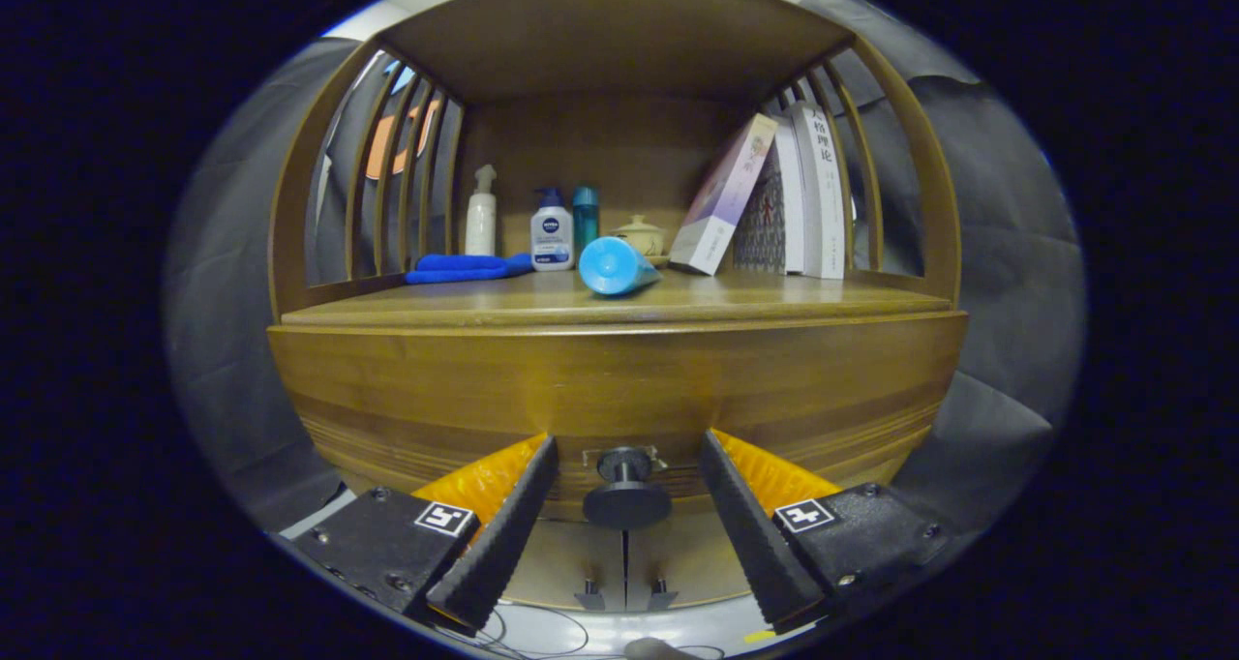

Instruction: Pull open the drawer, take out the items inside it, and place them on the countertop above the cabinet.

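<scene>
A wooden cabinet fills the scene, with its drawer front [619, 389] shut and level with the frame. A dark round knob [626, 491] sticks out of the drawer's lower middle. My gripper [627, 457] is open, one finger on each side of the knob and neither touching it. The countertop [484, 302] above the drawer carries a light blue tube [613, 265] lying on its side near the front edge. The inside of the drawer is hidden.
At the back of the countertop stand a white pump bottle [480, 213], a white lotion bottle [551, 232], a teal bottle [586, 217], a small lidded pot [639, 235] and leaning books [774, 195]. A folded blue cloth [463, 267] lies left. Curved wooden slats close both sides.
</scene>
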Demonstrator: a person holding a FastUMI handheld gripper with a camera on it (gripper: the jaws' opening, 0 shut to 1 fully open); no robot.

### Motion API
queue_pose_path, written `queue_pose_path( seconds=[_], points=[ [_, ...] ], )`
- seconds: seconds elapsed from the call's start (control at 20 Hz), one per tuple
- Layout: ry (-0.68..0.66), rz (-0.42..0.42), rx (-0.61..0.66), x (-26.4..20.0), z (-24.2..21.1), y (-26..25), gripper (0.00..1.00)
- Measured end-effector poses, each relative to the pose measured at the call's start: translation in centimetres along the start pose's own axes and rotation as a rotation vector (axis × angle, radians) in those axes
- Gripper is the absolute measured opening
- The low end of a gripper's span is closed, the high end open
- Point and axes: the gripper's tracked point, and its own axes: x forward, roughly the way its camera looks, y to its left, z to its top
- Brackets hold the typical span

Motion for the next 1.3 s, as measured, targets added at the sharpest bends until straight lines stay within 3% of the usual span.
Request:
queue_pose_path(
  seconds=[0.7,0.95,1.3],
  points=[
    [0.104,-0.02,-0.07,-1.9,-0.2,-0.9,0.99],
    [0.045,-0.013,-0.048,-8.6,2.2,-1.7,0.99],
    [-0.141,0.019,-0.023,-19.7,7.6,-2.3,0.98]
  ],
)
